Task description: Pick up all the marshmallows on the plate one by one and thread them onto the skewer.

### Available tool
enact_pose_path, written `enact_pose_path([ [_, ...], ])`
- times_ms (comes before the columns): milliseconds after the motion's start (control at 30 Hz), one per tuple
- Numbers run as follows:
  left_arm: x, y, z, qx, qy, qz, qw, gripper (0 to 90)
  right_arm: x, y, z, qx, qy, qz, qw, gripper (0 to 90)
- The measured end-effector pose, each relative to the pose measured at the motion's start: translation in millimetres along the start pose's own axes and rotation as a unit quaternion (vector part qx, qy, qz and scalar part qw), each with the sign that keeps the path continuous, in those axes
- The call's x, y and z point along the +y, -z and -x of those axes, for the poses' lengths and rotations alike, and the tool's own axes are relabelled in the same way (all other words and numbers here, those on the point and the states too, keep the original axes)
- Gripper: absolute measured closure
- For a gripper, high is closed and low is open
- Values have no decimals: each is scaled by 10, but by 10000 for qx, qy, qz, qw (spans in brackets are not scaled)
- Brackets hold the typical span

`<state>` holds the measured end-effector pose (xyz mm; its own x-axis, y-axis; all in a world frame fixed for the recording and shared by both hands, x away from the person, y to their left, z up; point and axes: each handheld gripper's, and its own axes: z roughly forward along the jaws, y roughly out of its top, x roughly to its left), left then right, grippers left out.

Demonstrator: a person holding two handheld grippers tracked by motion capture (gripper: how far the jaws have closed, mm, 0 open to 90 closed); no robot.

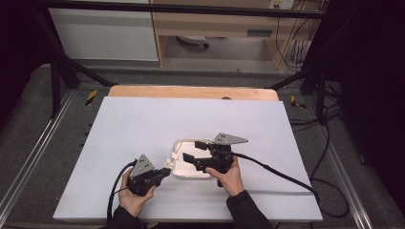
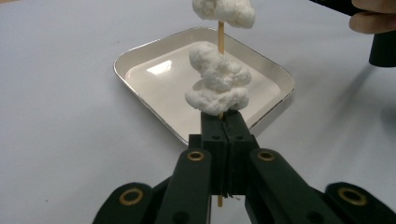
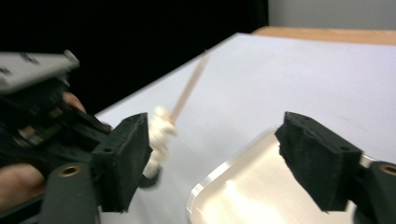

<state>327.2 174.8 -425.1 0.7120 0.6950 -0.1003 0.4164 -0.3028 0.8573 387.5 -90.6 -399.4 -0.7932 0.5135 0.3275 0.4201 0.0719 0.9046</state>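
My left gripper [image 2: 223, 123] is shut on a thin wooden skewer [image 2: 221, 35] that stands up from its jaws. Two white fluffy lumps are threaded on it, one just above the jaws [image 2: 217, 79] and one higher [image 2: 224, 10]. In the high view the left gripper [image 1: 166, 172] holds the skewer [image 1: 173, 157] at the left rim of a shallow white tray [image 1: 186, 140]. My right gripper [image 1: 193, 150] hovers over that tray, open with nothing between its pads [image 3: 123, 158]. From the right gripper [image 3: 219, 158] view, the skewer [image 3: 189, 88] and a lump [image 3: 159, 135] lie beyond its left jaw.
The tray [image 2: 140, 70] sits on a white board [image 1: 143, 124] over a wooden table [image 1: 191, 91]. Black cables trail from both grippers toward the near edge and the right. A metal frame and floor cables surround the table.
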Motion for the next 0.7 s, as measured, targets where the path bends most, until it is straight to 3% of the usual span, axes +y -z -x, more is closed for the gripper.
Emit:
enact_pose_path([
  [133,5,-5,-27,-26,9,-83,10000,888,-60,89,109,-348,286,-384,9982,151],
  [233,11,-14,-41,-49,21,-174,9998,887,-113,169,220,-517,292,-620,9963,79],
  [400,46,-19,-76,-175,93,-290,9994,885,-199,358,373,-746,266,-902,9928,40],
  [500,90,-10,-101,-238,103,-338,9991,884,-251,480,459,-956,294,-1159,9882,18],
  [700,212,15,-130,-240,82,-410,9988,882,-373,733,603,-1243,285,-1278,9836,11],
])
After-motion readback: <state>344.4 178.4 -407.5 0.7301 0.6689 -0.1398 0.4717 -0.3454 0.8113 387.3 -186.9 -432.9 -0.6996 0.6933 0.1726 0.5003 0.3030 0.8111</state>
